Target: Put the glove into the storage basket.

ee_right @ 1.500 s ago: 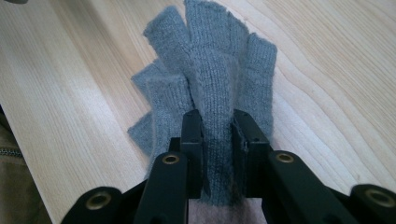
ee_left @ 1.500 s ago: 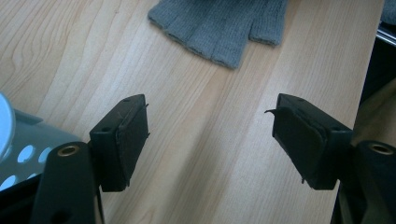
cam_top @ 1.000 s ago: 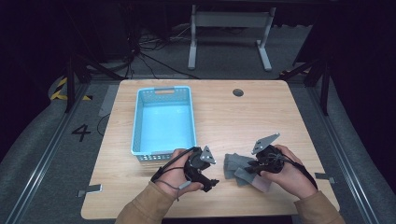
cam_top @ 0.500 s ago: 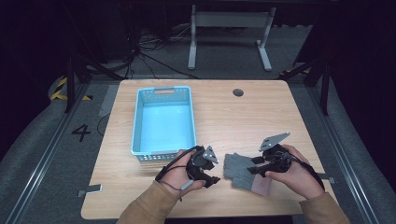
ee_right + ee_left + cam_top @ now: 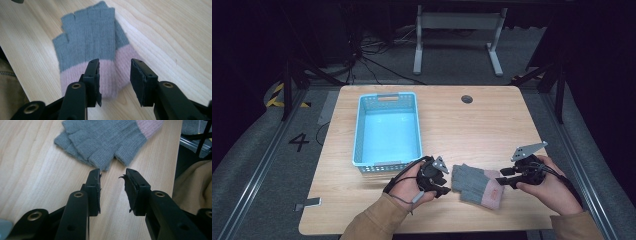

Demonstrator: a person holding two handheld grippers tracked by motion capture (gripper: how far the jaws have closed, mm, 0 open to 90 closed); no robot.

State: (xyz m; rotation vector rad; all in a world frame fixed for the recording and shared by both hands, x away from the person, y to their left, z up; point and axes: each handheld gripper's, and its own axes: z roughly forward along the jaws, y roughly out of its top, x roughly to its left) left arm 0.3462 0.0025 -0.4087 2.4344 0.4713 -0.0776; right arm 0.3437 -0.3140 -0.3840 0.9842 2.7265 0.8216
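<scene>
A fingerless glove (image 5: 476,184), grey with a pink cuff, lies flat near the table's front edge between my two grippers. My left gripper (image 5: 443,181) sits just left of its grey finger ends. In the left gripper view that gripper (image 5: 112,173) is open, its tips a little short of the glove (image 5: 100,137). My right gripper (image 5: 507,176) is at the cuff end. In the right gripper view the open right gripper (image 5: 113,63) hovers over the pink cuff of the glove (image 5: 87,37), with nothing pinched.
A light blue plastic basket (image 5: 360,131) stands on the wooden table (image 5: 472,130) just behind my left hand. A round cable hole (image 5: 467,99) is at the back. The table's front edge runs close behind the glove, with a tan sleeve (image 5: 192,182) beyond.
My right gripper has drawn back to the right, off the glove, which now lies flat on the table. The left gripper has hardly moved.
</scene>
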